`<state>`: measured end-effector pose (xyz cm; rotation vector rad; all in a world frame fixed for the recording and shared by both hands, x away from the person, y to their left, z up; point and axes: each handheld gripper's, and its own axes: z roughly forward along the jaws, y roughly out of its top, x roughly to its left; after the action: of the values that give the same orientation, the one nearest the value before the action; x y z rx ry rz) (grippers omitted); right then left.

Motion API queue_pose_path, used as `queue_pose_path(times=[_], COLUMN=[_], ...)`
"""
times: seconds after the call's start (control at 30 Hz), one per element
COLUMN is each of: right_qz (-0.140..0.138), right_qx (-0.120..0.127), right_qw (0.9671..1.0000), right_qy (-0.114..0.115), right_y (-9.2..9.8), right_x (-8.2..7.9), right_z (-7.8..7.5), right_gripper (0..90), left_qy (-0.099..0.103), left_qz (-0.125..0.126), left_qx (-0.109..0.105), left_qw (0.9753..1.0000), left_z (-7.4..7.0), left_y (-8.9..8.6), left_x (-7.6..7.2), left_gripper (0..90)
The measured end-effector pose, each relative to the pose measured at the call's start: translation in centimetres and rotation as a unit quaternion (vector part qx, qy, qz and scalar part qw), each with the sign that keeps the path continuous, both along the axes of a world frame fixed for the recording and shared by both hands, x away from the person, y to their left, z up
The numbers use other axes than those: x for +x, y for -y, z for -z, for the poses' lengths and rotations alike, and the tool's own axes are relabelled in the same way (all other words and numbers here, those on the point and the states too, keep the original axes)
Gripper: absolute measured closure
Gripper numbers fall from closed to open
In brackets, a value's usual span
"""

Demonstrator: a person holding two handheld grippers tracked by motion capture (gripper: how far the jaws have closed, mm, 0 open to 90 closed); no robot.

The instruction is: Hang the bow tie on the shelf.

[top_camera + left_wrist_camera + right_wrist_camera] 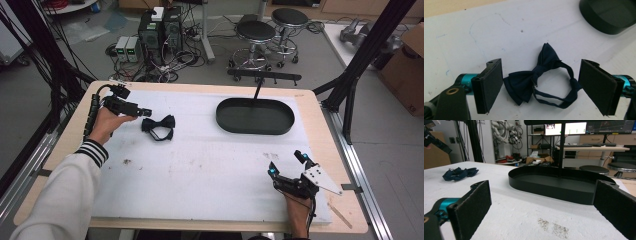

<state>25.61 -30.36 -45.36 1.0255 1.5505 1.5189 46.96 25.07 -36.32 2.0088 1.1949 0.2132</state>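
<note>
A dark navy bow tie (158, 127) with its neck strap lies flat on the white mat, left of centre. My left gripper (141, 111) hovers just left of it, open. In the left gripper view the bow tie (534, 77) sits between my two spread pads (491, 85), not touched by either. A black oval tray (255, 116) stands at the back right of the mat, empty. My right gripper (286, 164) rests open near the front right corner; its view shows the tray (554, 186) ahead and the bow tie (459, 173) far left.
The white mat (200, 160) covers most of the wooden table (320, 115). A black stand post (258, 86) rises behind the tray. Brown smudges (554, 226) mark the mat in front of my right gripper. Stools and computer boxes stand on the floor beyond.
</note>
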Motion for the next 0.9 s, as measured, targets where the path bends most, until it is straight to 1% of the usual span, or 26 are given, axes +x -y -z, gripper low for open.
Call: queue_pose_path(times=[0.07, 0.1, 0.13, 0.17, 0.23, 0.27, 0.3, 0.4, 0.47, 0.57, 0.6, 0.67, 0.77, 0.8, 0.83, 0.9], right_qz=[-0.001, -0.001, 0.000, -0.001, -0.001, -0.002, -0.001, -0.001, -0.002, -0.002, -0.002, -0.002, -0.002, -0.003, -0.003, -0.003], right_qx=[-0.001, -0.001, 0.000, 0.000, 0.000, 0.001, 0.000, 0.003, 0.002, 0.001, 0.002, 0.002, 0.001, 0.002, 0.002, 0.003], right_qw=[1.0000, 1.0000, 1.0000, 1.0000, 1.0000, 1.0000, 1.0000, 1.0000, 1.0000, 1.0000, 1.0000, 1.0000, 1.0000, 1.0000, 1.0000, 1.0000], right_qy=[0.000, 0.000, -0.002, -0.001, 0.001, -0.002, 0.001, -0.004, -0.004, -0.002, -0.002, -0.002, -0.002, -0.004, -0.005, -0.005], right_y=[0.0, 0.0, 0.0, 0.0, 0.0, 0.0, 0.0, 0.0, 0.0, 0.0, 0.0, 0.1, 0.0, 0.0, 0.0, 0.0], right_x=[0.0, 0.0, 0.0, 0.0, 0.0, 0.0, 0.0, 0.0, 0.0, 0.0, 0.1, 0.1, 0.1, 0.0, 0.0, 0.0], right_z=[0.0, 0.0, 0.0, 0.0, 0.0, 0.0, 0.0, 0.0, 0.0, 0.0, 0.0, 0.0, 0.0, 0.0, 0.0, 0.0], right_gripper=[1.2, 1.2, 1.2, 1.2, 1.2, 1.2, 1.2, 1.2, 1.2, 1.2, 1.2, 1.2, 1.2, 1.2, 1.2, 1.2], left_qy=[-0.014, -0.014, -0.019, -0.024, -0.025, -0.030, -0.035, -0.052, -0.054, -0.055, -0.059, -0.070, -0.090, -0.094, -0.098, -0.104], left_qz=[0.001, 0.001, 0.003, 0.001, -0.001, -0.003, -0.004, 0.002, 0.006, 0.005, 0.002, 0.001, -0.003, -0.003, -0.002, -0.005], left_qx=[0.009, 0.009, 0.009, 0.006, -0.007, -0.011, -0.009, 0.000, 0.004, 0.004, 0.004, 0.002, 0.000, 0.002, -0.002, 0.001], left_qw=[0.9999, 0.9999, 0.9998, 0.9997, 0.9997, 0.9995, 0.9993, 0.9986, 0.9985, 0.9984, 0.9982, 0.9976, 0.9959, 0.9955, 0.9952, 0.9946], left_z=[0.6, 0.6, 0.9, 1.1, 1.3, 1.4, 1.6, 2.6, 3.0, 3.3, 3.6, 4.1, 4.7, 4.8, 4.9, 5.1], left_y=[-0.2, -0.2, -0.3, -0.4, -0.7, -0.8, -0.9, -0.8, -0.7, -0.6, -0.5, -0.5, -0.5, -0.5, -0.5, -0.4], left_x=[0.4, 0.4, 0.6, 0.7, 0.9, 1.1, 1.2, 1.6, 1.8, 1.9, 2.0, 2.1, 2.3, 2.4, 2.4, 2.5], left_gripper=[20.2, 20.2, 20.2, 20.2, 20.1, 20.2, 20.2, 20.1, 20.2, 20.2, 20.1, 20.2, 20.2, 20.4, 20.4, 22.3])
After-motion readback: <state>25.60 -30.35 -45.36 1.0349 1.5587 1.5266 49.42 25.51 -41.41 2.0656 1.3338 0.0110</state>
